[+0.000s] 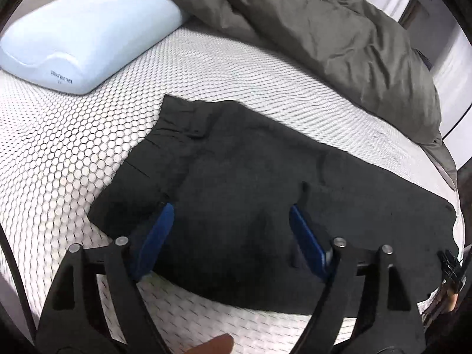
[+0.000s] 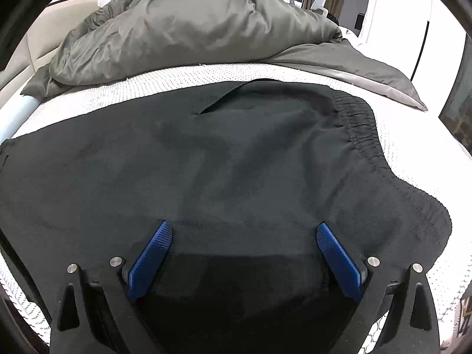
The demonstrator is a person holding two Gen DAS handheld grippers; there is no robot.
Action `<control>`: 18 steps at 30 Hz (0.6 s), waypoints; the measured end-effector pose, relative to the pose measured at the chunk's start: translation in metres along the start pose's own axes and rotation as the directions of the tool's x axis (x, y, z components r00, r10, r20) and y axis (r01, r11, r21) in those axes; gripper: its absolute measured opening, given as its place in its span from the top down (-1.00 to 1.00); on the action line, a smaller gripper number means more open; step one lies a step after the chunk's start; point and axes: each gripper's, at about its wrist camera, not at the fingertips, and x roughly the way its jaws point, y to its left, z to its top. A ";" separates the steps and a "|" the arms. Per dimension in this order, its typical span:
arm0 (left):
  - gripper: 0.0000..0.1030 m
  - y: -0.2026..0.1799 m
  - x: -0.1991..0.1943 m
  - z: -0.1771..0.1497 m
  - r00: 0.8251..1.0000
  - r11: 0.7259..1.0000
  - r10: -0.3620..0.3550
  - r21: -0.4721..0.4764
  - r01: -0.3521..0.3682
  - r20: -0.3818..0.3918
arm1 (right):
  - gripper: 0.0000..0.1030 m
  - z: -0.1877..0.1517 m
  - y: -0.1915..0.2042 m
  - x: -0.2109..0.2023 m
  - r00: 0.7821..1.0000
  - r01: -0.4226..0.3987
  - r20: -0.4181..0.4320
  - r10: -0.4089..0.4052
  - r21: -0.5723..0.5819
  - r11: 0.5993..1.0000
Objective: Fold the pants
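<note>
Black pants point(image 1: 250, 194) lie flat on the white honeycomb-patterned mattress point(image 1: 59, 153). My left gripper point(image 1: 231, 209) is open, its blue pads spread just above the near part of the pants, holding nothing. In the right wrist view the pants point(image 2: 224, 159) fill the middle, with the elastic waistband point(image 2: 362, 129) at the right and a pocket slit near the far edge. My right gripper point(image 2: 243, 228) is open over the near edge of the pants, empty. The tip of the right tool point(image 1: 450, 265) shows at the left view's right edge.
A light blue pillow point(image 1: 88, 35) lies at the far left of the mattress. A crumpled grey-green duvet point(image 1: 339, 44) is piled along the far side, also in the right wrist view point(image 2: 191, 29). A thumb tip point(image 1: 215, 345) shows at the bottom.
</note>
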 end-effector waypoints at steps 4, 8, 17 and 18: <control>-0.75 -0.064 -0.018 -0.021 0.999 0.993 -0.032 0.119 0.029 0.027 | -0.94 0.000 0.006 -0.007 1.000 -0.014 0.021 0.014 0.007 1.000; -0.85 -0.140 -0.014 -0.044 0.996 0.976 -0.091 0.200 0.085 0.022 | -0.95 0.005 0.027 -0.017 0.994 -0.102 0.039 0.102 -0.018 0.995; -0.98 -0.275 0.010 -0.066 0.995 0.922 -0.086 0.382 0.059 0.053 | -0.95 0.035 0.104 -0.002 0.977 -0.211 -0.048 0.206 -0.141 0.967; -0.98 -0.284 0.016 -0.062 0.994 0.920 -0.088 0.387 0.059 0.058 | -0.95 0.041 0.109 0.002 0.975 -0.221 -0.053 0.215 -0.141 0.965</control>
